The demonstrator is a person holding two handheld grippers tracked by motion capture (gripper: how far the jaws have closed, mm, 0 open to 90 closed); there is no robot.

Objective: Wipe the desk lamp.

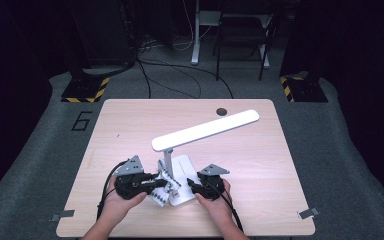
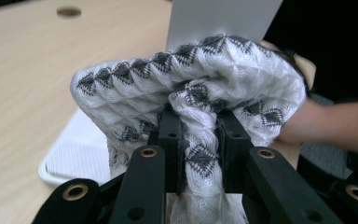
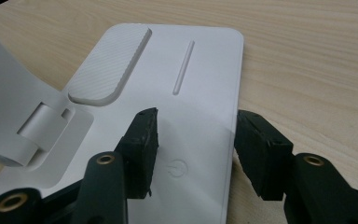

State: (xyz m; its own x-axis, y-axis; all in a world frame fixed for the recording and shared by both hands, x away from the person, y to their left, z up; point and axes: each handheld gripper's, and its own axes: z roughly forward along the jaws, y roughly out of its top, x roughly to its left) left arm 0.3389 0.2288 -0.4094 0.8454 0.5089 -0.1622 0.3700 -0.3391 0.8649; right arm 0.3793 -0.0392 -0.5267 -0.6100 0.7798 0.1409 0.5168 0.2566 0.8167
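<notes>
The left claw [image 1: 156, 184], at the lower left of centre in the high view, is clamped tight on a fold of a white knitted cloth with a grey diamond pattern [image 2: 191, 88]. The bunched cloth sits just beside the lamp's upright post [image 1: 168, 162], over the left part of the white lamp base [image 1: 185, 172]. In the left gripper view the cloth fills the centre of the frame, with the base plate showing below and to the left.

The desk lamp stands at centre on the wooden tabletop [image 1: 130, 120]; its light bar [image 1: 205, 130] slants toward the upper right.

The right claw [image 3: 193, 156], lower right of centre, stands partly open and holds nothing. Its one jaw lies over the base near the power symbol [image 3: 176, 168], the other at the base's edge.

Assessment: wiping of the lamp appears under way at the post and base. The light bar probably remains to be wiped.
</notes>
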